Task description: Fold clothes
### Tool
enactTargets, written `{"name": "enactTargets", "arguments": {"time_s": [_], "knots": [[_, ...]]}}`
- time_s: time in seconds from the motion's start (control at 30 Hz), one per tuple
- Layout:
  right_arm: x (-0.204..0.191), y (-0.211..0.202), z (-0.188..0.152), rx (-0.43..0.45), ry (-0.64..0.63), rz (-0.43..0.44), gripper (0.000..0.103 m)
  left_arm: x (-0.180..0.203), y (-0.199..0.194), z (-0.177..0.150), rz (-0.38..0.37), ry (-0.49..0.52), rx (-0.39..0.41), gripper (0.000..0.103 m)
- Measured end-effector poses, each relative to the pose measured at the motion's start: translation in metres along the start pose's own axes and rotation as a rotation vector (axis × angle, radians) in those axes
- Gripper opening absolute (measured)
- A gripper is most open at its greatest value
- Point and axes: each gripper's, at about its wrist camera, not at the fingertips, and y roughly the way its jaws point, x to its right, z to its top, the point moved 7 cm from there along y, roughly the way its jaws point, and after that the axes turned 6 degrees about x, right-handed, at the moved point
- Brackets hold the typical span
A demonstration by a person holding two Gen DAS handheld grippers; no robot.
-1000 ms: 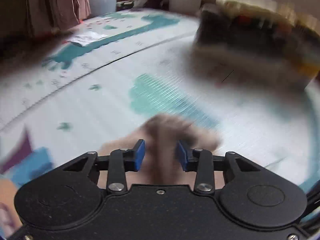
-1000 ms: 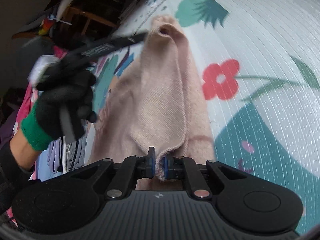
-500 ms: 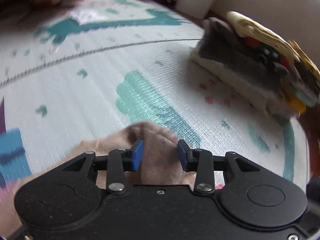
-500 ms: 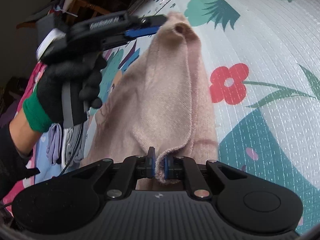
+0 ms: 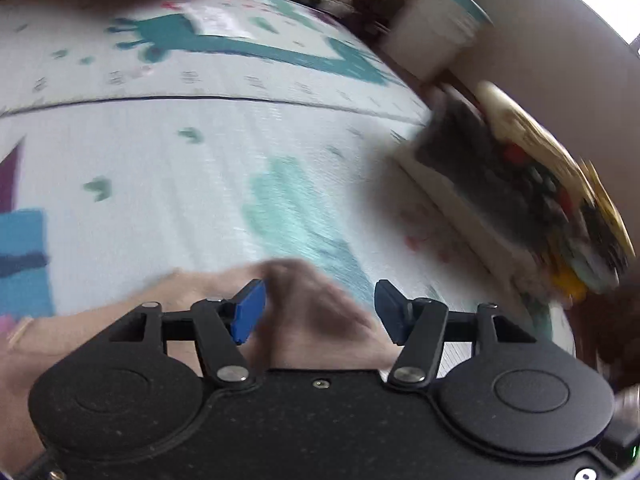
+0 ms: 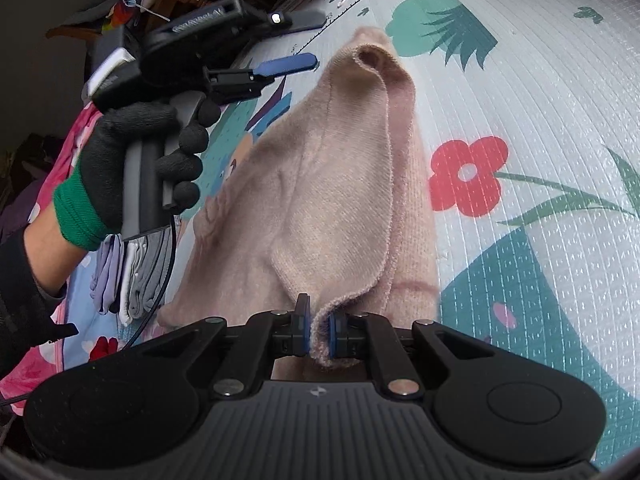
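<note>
pale lettering on the left claw [image 6: 286, 65] body, too blurred to read

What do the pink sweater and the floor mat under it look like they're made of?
Sweater: looks like a soft fine knit, maybe wool or a blend; fine ribbing and a fuzzy edge show where the right gripper pinches it. Mat: looks like printed foam or vinyl with a slight sheen; an embossed grid runs across the flower print.

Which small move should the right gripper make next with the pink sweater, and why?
Probably it should lower the pinched hem onto the mat and open. The right gripper is shut on the sweater, which lies folded lengthwise, while the left gripper is open and clear of it, so only this corner seems held.
</note>
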Motion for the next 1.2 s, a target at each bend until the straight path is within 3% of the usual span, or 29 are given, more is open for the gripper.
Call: {"name": "enactTargets", "arguments": {"time_s": [0.07,0.13,0.2,0.3,0.37,0.47,0.5,0.53,0.63,0.73,0.77,0.9,1.0,1.1,1.2], "knots": [[-0.001,0.005,0.003,-0.001,-0.014,0.001,0.012,0.007,0.011,-0.010,0.055,0.104,-0.059,0.059],[-0.001,0.009,0.003,-0.001,-0.015,0.000,0.012,0.006,0.020,-0.018,0.067,0.110,-0.084,0.058],[-0.001,0.009,0.002,-0.001,-0.014,0.000,0.012,0.000,0.020,-0.021,0.074,0.074,-0.070,0.021],[-0.003,0.010,0.005,0.007,-0.031,-0.001,0.012,-0.018,0.007,-0.016,0.106,-0.021,0.015,0.016],[-0.005,0.011,0.006,0.012,-0.043,-0.001,0.012,-0.037,0.002,-0.019,0.127,-0.094,0.028,0.016],[-0.003,0.015,0.004,-0.007,-0.063,-0.038,0.012,-0.047,0.005,-0.025,0.128,-0.116,0.006,0.019],[-0.002,0.017,0.003,-0.013,-0.061,-0.044,0.012,-0.049,0.005,-0.026,0.125,-0.128,0.004,0.035],[-0.001,0.018,0.002,-0.019,-0.059,-0.050,0.012,-0.051,0.003,-0.025,0.132,-0.120,0.006,0.043],[-0.003,0.018,0.000,-0.009,-0.064,-0.059,0.012,-0.054,-0.006,-0.018,0.160,-0.083,0.022,0.046],[-0.003,0.017,-0.001,-0.007,-0.069,-0.060,0.012,-0.046,-0.029,-0.008,0.133,0.013,0.099,0.043],[-0.003,0.017,-0.002,-0.006,-0.071,-0.061,0.012,-0.041,-0.035,-0.007,0.103,0.058,0.116,0.034],[-0.003,0.016,-0.003,-0.003,-0.079,-0.062,0.012,-0.013,-0.036,-0.017,-0.011,0.247,0.105,0.029],[-0.003,0.015,-0.004,-0.001,-0.084,-0.063,0.012,-0.005,-0.012,-0.025,0.027,0.341,0.083,0.029],[-0.003,0.014,-0.005,0.001,-0.090,-0.063,0.012,-0.015,0.019,-0.037,0.161,0.418,0.011,0.029],[-0.002,0.013,-0.006,0.008,-0.092,-0.065,0.012,-0.020,0.020,-0.033,0.189,0.400,0.003,0.030]]}}
